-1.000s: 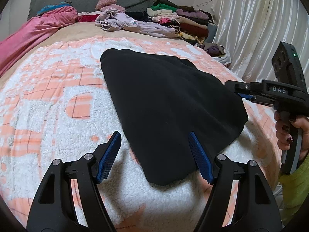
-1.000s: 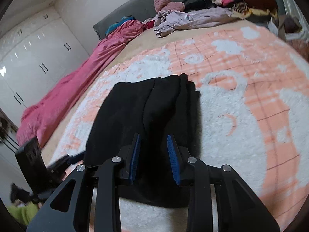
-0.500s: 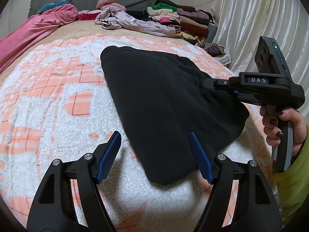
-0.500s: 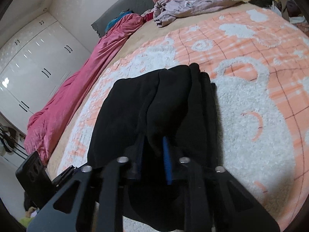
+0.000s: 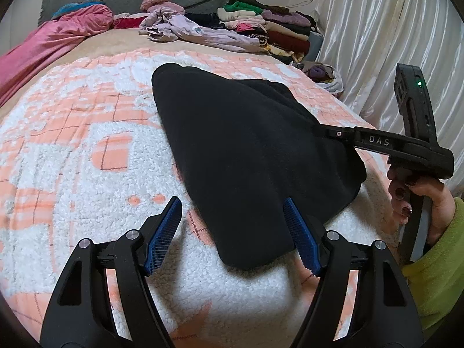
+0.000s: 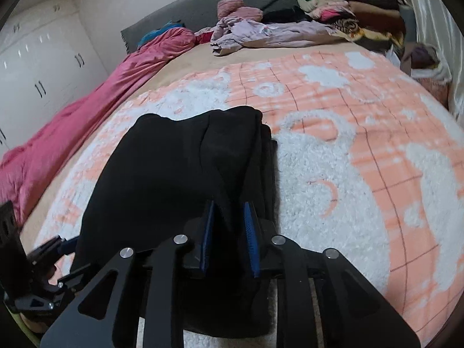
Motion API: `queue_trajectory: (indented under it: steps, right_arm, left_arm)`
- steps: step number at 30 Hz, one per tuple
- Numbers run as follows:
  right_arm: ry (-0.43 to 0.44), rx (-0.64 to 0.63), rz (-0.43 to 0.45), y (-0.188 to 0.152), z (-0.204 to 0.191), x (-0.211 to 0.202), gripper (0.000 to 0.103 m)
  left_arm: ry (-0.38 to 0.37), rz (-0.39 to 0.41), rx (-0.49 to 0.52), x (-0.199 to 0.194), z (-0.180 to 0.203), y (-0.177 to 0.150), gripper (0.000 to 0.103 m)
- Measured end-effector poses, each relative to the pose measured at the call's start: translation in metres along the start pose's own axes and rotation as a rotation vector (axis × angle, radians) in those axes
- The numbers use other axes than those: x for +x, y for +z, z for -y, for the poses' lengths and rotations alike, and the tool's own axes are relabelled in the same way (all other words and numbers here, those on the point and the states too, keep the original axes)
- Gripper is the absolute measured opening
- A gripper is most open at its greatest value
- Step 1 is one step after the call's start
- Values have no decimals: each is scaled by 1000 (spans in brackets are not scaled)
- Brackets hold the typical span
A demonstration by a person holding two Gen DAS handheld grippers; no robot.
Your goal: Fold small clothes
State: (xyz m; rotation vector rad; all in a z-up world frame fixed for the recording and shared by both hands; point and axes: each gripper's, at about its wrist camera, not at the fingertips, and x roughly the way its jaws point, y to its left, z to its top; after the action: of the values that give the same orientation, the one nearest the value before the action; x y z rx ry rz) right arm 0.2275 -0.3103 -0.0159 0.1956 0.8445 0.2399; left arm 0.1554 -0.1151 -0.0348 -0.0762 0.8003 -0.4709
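A black garment lies on the peach-and-white fleece blanket. My right gripper has a ridge of the black cloth between its blue pads. Its jaws are opening slightly while the pads still pinch the fold. Seen from the left wrist, the right gripper holds the garment's right edge pulled up into a tent. My left gripper stands open low over the garment's near corner, with nothing gripped. It also shows at the lower left of the right wrist view as the left gripper.
Stacked folded clothes and a crumpled lilac garment lie at the bed's head. A pink cover runs along the left side and a white curtain hangs on the right. White wardrobe doors stand beyond the bed.
My right gripper moved in over the garment's right edge, closed on a fold and raised it. The left gripper stayed where it was, open.
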Motion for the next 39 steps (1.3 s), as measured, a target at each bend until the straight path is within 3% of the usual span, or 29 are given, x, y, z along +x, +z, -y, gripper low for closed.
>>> queue_trajectory:
  steps: [9, 23, 30, 35, 39]
  right_arm:
    - [-45, -39, 9, 0, -11, -6, 22]
    - [-68, -60, 56, -6, -18, -36, 34]
    - [-42, -18, 51, -13, -5, -49, 50]
    - [28, 50, 43, -18, 3, -52, 63]
    - [67, 14, 11, -19, -9, -47, 69]
  left_arm:
    - [3, 2, 3, -1, 0, 1, 65]
    - [7, 15, -3, -4, -3, 4, 66]
    - [-1, 37, -69, -12, -16, 8, 69]
    - [-9, 23, -108, -8, -23, 9, 70]
    - [-12, 2, -107, -2, -22, 5, 72]
